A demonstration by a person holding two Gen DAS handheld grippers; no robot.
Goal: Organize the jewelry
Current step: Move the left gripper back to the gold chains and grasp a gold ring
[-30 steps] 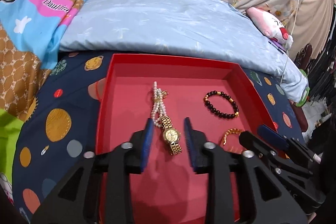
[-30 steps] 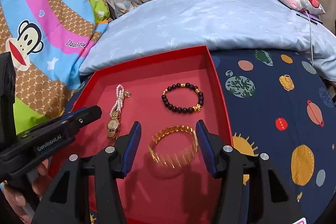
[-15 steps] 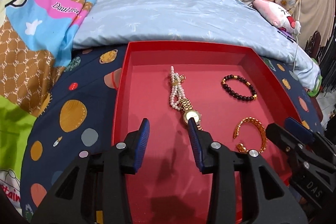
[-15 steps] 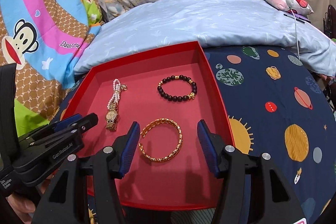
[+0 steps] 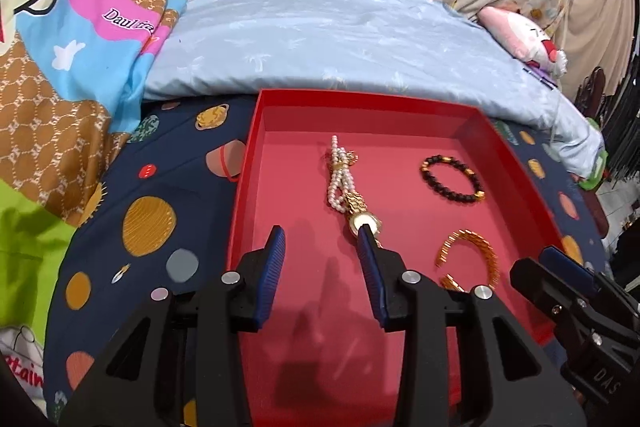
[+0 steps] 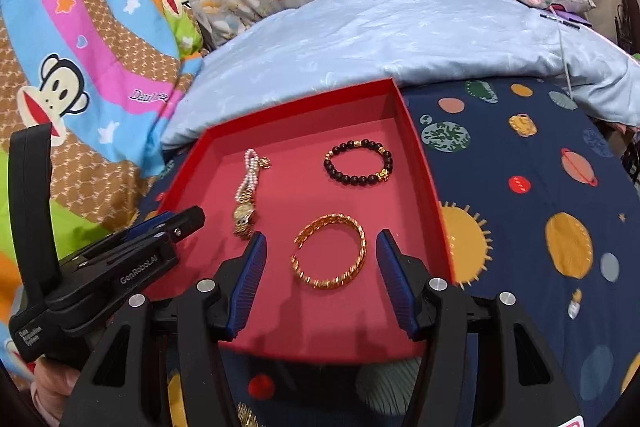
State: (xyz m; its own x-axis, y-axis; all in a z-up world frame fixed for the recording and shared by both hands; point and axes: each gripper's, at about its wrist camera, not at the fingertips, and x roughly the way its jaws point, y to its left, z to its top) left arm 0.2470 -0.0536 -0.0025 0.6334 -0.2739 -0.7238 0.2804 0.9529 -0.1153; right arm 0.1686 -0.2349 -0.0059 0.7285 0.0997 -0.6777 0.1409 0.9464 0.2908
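Jewelry lies spread on the floor of a shallow red tray (image 6: 420,163) that sits on a navy planet-print bedspread (image 6: 520,155): a gold watch (image 6: 244,217) lying end to end with a pearl bracelet (image 6: 251,171) at the left, a dark beaded bracelet (image 6: 358,167) toward the far right, and an open gold bangle (image 6: 330,255) near the front.

Both pairs of tongs stand apart and hold nothing. The left tongs (image 5: 322,259) hover over bare tray floor, their right pad just in front of the watch (image 5: 364,223) face. The right tongs (image 6: 320,267) bracket the bangle, a pad on either side and neither visibly touching it.

All four pieces look already placed, so the step in hand is probably tidying or finishing. If the bangle is to be shifted, I would lower the right tongs until the pads sit level with the band, then close gently across its width; the open ends, facing left, may let it flex or spin out. For the watch, grip the case rather than the bracelet links, and lift slowly, since the pearls touch it and may drag along. Keep both tools from crowding each other.
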